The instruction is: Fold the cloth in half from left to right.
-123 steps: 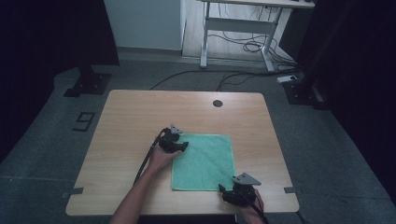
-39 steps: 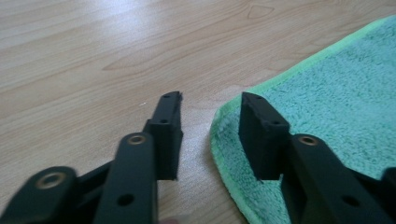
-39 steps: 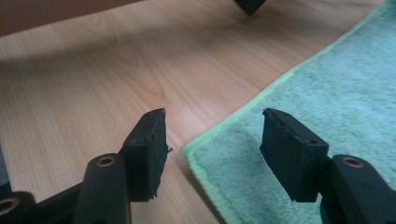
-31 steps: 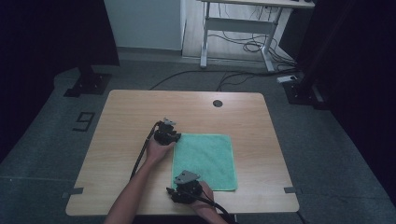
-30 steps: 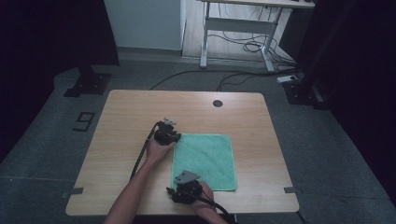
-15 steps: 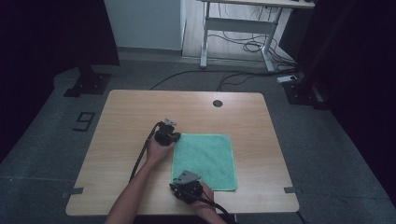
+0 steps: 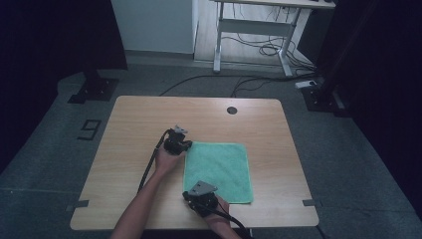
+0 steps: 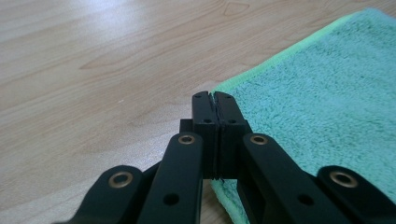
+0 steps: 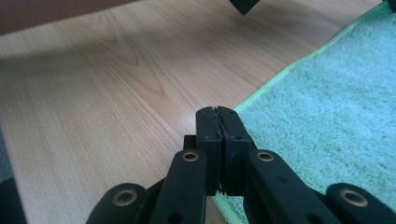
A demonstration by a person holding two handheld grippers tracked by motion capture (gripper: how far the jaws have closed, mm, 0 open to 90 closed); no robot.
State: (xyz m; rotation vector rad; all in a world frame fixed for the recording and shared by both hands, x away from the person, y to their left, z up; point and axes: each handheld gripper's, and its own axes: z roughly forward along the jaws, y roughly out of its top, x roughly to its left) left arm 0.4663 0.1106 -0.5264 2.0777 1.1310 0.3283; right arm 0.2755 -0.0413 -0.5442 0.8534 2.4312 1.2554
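Note:
A green towel (image 7: pixel 219 169) lies flat on the wooden table (image 7: pixel 249 119). My left gripper (image 7: pixel 186 145) rests at the towel's far left corner. In the left gripper view its jaws (image 8: pixel 214 95) are pressed together with the towel's (image 8: pixel 327 93) corner edge pinched at the tips. My right gripper (image 7: pixel 191 193) sits at the towel's near left corner. Its jaws (image 9: pixel 218 109) have just been closing and now stand together on the towel's (image 9: pixel 336 93) left edge. Both forearms come in from the bottom of the high view.
A round cable hole (image 7: pixel 232 110) sits near the table's far edge. Bare wood (image 7: pixel 129 149) lies left of the towel. A desk frame (image 7: pixel 249 30) and floor cables (image 7: pixel 259 50) stand beyond the table, and a dark stand base (image 7: pixel 94 89) is at far left.
Since the oldest frame my right gripper has gone from the towel's near right corner to its near left corner. Over the last second both hands have hardly shifted. The towel still lies flat.

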